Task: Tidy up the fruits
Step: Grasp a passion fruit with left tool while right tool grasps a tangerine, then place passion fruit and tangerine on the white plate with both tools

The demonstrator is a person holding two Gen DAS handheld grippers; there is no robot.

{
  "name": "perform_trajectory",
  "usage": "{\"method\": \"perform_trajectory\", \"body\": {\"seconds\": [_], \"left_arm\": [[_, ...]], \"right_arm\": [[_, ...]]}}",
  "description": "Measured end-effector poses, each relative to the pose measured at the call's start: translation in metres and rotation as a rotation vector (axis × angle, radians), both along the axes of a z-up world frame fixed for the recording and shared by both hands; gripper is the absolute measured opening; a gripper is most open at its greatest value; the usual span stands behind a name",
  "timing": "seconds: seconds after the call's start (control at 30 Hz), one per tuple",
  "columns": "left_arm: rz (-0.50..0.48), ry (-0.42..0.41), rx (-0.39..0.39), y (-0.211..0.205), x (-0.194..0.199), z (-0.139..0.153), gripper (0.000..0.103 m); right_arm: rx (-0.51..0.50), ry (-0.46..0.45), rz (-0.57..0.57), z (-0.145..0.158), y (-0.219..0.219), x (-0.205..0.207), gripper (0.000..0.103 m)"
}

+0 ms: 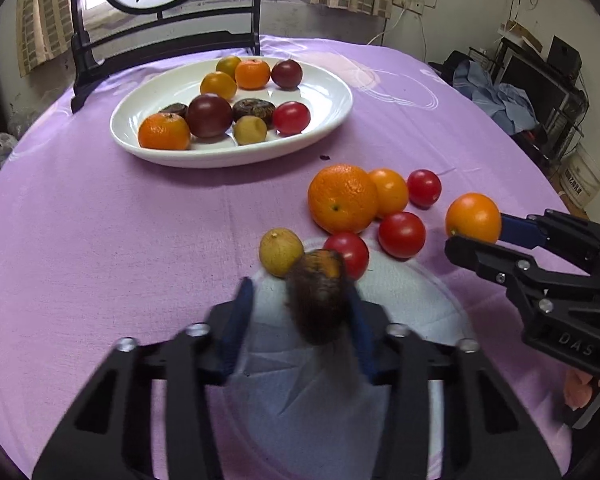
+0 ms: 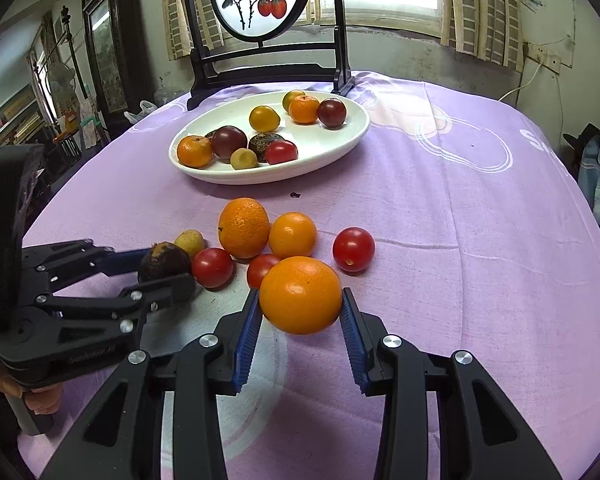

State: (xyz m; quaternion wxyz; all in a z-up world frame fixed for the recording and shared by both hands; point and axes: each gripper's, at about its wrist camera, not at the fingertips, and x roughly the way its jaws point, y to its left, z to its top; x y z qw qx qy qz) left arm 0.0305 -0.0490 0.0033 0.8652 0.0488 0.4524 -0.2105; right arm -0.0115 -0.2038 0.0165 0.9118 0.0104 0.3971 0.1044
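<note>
Fruit gripped in both tools above the purple tablecloth.

"DAS" moulded on right gripper, clamped on a round, smooth orange fruit. Left gripper partly closed, dark brown wrinkled fruit against 1 pad, blurred, long axis along the fingers. White plate toward the far edge: 9 fruits.

- tabletop cloth is lilac with pale white swirl lines
- plate is plain glossy white
- fruit is mostly bright orange and red tomatoes, plus one dark brown one
- tongs: black frames, ribbed blue pads
</note>
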Motion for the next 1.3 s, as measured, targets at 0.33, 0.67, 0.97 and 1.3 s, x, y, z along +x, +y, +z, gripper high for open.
{"method": "perform_trajectory", "body": {"seconds": [0.33,0.67,0.97,1.3], "left_arm": [[-0.005,-0.047,-0.097,0.011,-0.003,0.021,0.026],[0.102,-0.096,-0.057,0.023,0.033,0.053,0.026],[0.216,-0.104,-0.051,0.028,0.093,0.068,0.026],[0.283,-0.039,-0.059,0.034,0.131,0.050,0.027]], "right_arm": [[0.011,-0.027,-0.001,0.005,0.000,-0.003,0.040],[-0.033,-0.156,0.001,0.045,0.011,0.010,0.040],[-0.044,-0.162,0.006,0.057,0.033,0.074,0.040],[-0.058,-0.078,-0.004,0.028,0.051,0.119,0.040]]}}
